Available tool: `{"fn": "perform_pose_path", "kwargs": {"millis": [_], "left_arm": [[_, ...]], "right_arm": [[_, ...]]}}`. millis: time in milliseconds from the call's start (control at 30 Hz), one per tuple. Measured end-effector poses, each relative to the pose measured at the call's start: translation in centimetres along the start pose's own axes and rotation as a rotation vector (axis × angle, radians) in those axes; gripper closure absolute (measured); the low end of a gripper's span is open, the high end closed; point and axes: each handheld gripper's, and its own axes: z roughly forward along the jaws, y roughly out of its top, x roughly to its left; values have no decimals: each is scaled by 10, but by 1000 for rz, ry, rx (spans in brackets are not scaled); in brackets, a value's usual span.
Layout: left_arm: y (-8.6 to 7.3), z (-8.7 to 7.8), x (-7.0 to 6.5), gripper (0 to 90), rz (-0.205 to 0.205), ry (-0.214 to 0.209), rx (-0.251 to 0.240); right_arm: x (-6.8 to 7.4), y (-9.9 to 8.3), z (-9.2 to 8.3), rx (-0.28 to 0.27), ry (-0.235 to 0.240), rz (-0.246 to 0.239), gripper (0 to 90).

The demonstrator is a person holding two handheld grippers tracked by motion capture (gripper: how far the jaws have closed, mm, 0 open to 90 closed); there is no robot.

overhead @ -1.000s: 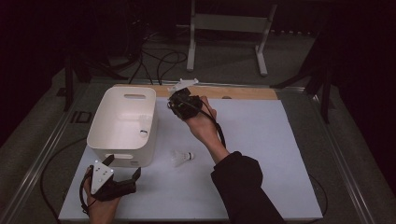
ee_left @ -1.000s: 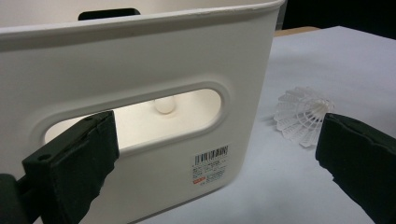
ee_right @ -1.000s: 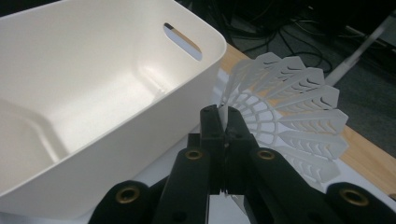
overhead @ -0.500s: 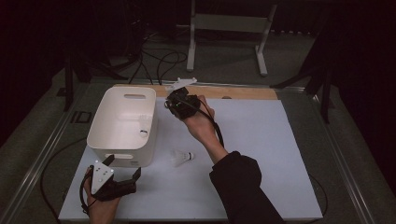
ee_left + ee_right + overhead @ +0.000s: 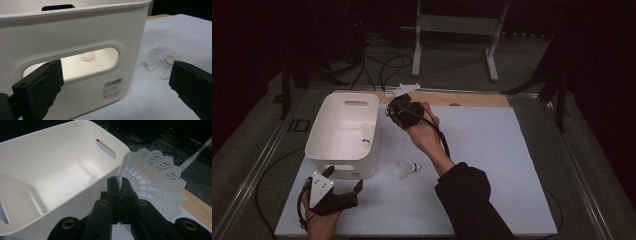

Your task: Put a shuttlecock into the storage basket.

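Fingers (image 5: 120, 188) of the right gripper (image 5: 401, 111) are clenched on the edge of a white plastic shuttlecock (image 5: 152, 182), pinching the thin skirt between two black pads pressed flat together. In the right gripper view the held shuttlecock fans out to the right of the pads, its slotted vanes spread wide, with the open white bin (image 5: 50, 167) lying just beyond and to the left. In the high view the right gripper is raised beside the far right corner of the bin (image 5: 343, 132), and the skirt of the held shuttlecock (image 5: 401, 90) projects past the gripper toward the wooden strip (image 5: 472, 99) along the far edge of the counter (image 5: 492, 165).

Fingers (image 5: 37, 87) of the left gripper (image 5: 334, 192) are released and stand wide apart, holding nothing; the gripper rests low at the near left of the counter, just in front of the bin's near wall. In the left gripper view the bin's near wall (image 5: 75, 37) with its oval handle slot and barcode label sits between the pads, close to the left one.

A second shuttlecock (image 5: 406, 169) lies on its side on the white counter, just right of the bin's near corner and apart from both grippers; the left gripper view shows it (image 5: 161, 62) beside the right pad, untouched. A small white round object (image 5: 88, 57) is visible through the handle slot, inside the bin.
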Motion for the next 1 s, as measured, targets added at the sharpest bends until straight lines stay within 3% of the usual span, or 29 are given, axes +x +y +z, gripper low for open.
{"fn": "perform_pose_path", "kwargs": {"millis": [1000], "left_arm": [[0, 0, 0, 0, 0, -1, 0]], "right_arm": [[20, 7, 0, -21, 40, -48, 891]]}}
